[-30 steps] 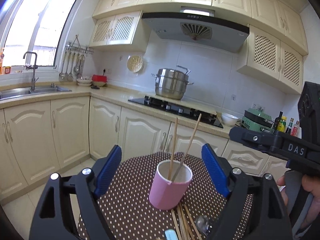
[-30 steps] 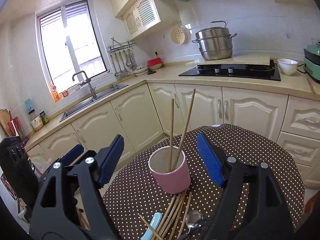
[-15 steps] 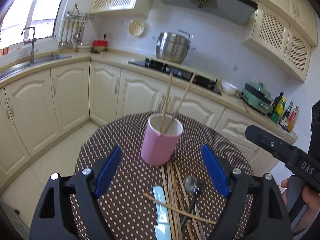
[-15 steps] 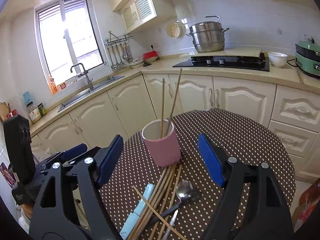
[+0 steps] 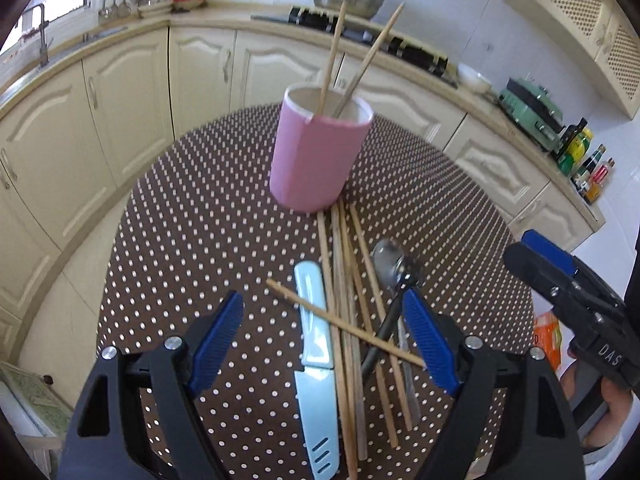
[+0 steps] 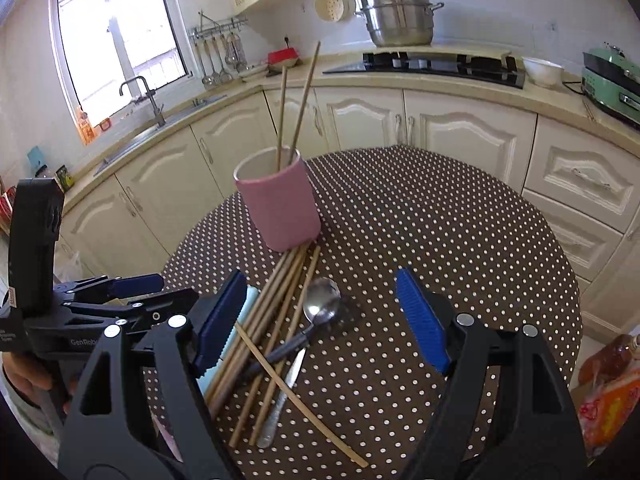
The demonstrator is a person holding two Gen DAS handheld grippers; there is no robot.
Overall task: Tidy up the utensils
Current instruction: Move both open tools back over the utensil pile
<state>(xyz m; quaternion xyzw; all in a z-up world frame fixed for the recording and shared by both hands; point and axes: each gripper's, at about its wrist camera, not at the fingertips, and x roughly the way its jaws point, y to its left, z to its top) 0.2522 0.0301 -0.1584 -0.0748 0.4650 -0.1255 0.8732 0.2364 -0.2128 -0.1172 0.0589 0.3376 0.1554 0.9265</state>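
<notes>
Dotted table (image 5: 192, 216), pink cup (image 5: 316, 160), chopsticks (image 5: 340, 280), spoon (image 5: 390, 264), knife (image 5: 316, 340)

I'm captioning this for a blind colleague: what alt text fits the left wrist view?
An open left gripper hangs over loose chopsticks, a spoon and a pale blue sheathed knife on a polka-dot table. Beyond them a pink cup holds two chopsticks.

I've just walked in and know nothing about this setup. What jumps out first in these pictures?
A pink cylindrical cup stands on the round brown polka-dot table with two wooden chopsticks poking out of it. In front of it lies a jumble of loose wooden chopsticks, a metal spoon and a pale blue sheathed knife. Black tongs with blue pads, left tongs and right tongs, hover open over that pile.
</notes>
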